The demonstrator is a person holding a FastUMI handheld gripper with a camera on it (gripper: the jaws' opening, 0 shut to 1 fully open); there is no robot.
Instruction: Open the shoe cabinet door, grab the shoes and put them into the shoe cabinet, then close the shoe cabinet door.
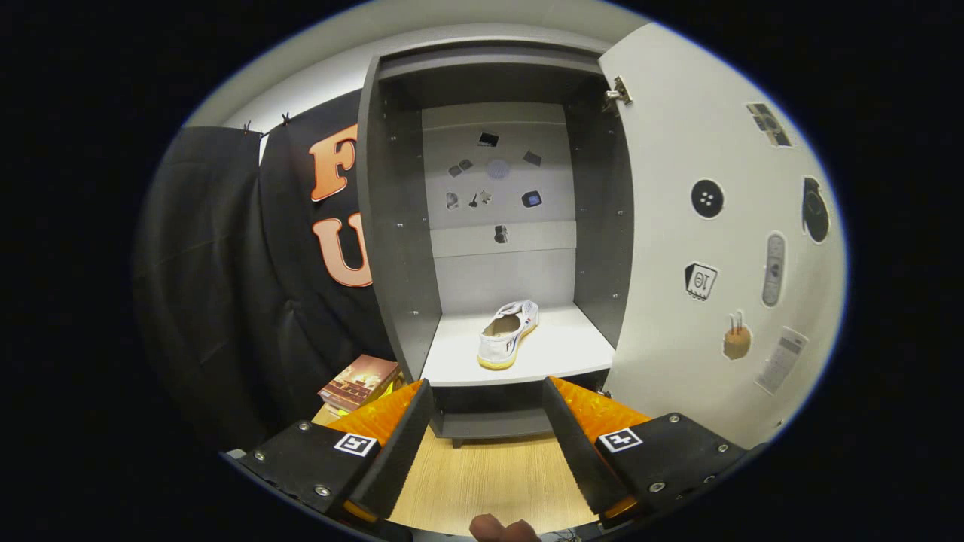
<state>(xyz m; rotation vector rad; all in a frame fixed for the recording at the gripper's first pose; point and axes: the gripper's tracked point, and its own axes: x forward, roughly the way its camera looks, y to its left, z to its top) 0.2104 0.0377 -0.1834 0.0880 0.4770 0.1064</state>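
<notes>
Shoe (509, 333) sits on the cabinet (520, 360) shelf, door (700, 248) swung wide — gripper (488, 429) spread, empty. Next, likely: reach the door, push it shut.

The cabinet (392, 226) has dark grey side walls, a pale grey back panel and a white shelf (557, 354), the shoe (509, 335) is white with a yellowish sole, the door (700, 248) white with small stickers, the floor (482, 474) light wood-grain.
</notes>
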